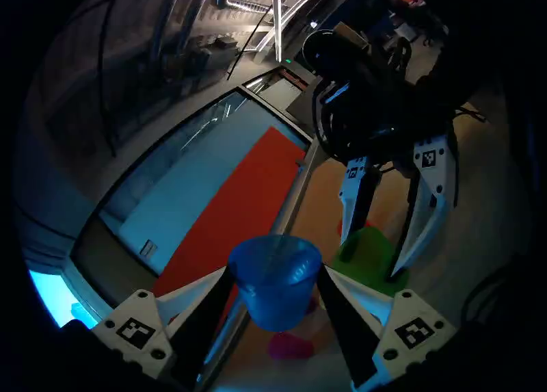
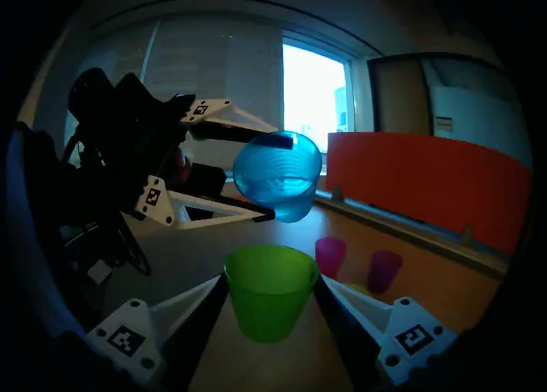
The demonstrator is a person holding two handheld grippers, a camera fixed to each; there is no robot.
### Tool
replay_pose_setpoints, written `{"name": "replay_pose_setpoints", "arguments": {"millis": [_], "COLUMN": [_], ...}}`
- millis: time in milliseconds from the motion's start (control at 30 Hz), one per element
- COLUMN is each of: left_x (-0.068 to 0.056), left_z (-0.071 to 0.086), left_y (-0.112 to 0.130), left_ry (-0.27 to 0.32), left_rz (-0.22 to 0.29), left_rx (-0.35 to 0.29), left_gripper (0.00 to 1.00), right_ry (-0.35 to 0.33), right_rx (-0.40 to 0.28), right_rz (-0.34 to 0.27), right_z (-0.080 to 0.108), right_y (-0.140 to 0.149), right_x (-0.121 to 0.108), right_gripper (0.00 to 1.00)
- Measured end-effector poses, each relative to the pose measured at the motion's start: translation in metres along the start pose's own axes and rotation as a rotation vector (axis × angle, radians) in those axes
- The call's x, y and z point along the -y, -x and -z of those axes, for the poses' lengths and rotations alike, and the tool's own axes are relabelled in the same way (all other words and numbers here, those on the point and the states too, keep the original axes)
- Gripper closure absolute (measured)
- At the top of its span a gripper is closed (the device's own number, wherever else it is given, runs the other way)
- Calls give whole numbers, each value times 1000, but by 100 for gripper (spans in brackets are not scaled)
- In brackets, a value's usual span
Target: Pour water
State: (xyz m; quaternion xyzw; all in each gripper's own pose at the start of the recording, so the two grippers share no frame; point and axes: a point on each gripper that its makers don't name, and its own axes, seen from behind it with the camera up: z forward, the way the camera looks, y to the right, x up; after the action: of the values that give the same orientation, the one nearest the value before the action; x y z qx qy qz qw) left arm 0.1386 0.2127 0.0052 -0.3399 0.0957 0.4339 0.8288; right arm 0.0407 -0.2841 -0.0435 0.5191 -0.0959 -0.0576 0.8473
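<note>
- Left gripper (image 1: pixel 275 272): both fingers pressed on the sides of a blue cup (image 1: pixel 275 282), a firm hold.
- Right gripper (image 2: pixel 271 282): both fingers clamped on a green cup (image 2: pixel 270 293), which is upright with its mouth up.
- The right gripper view gives the side-on picture. The blue cup is tipped well over, its open mouth turned toward the camera. It hangs above the green cup and a little beyond it, and the two are apart.
- Ribbed rings show inside the blue cup. Cannot tell if there is water in it.
- The left gripper view looks down past the blue cup's outer wall. The green cup sits below and to the right, between the other gripper's pale fingers, over the wooden table (image 1: pixel 321 207).
- Cannot tell from either view whether the green cup's base rests on the table.
- The right gripper view adds a magenta cup (image 2: pixel 330 255) and a purple cup (image 2: pixel 384 269). They stand close together, toward the table's far edge.
- An orange panel (image 2: pixel 431 180) runs along that far edge, with a bright window (image 2: pixel 314 105) beside it.
- In the left gripper view a magenta cup lies under the blue one.
</note>
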Motion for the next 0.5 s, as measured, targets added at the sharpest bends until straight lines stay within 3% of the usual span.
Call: {"name": "replay_pose_setpoints", "arguments": {"millis": [500], "left_x": [-2], "left_z": [-2], "left_y": [-5], "left_ry": [3], "left_rz": [-57], "left_rx": [5], "left_gripper": [15], "right_ry": [0], "right_rx": [-8], "right_rz": [0], "right_z": [0], "right_y": [-3], "right_x": [0], "right_gripper": [8]}}
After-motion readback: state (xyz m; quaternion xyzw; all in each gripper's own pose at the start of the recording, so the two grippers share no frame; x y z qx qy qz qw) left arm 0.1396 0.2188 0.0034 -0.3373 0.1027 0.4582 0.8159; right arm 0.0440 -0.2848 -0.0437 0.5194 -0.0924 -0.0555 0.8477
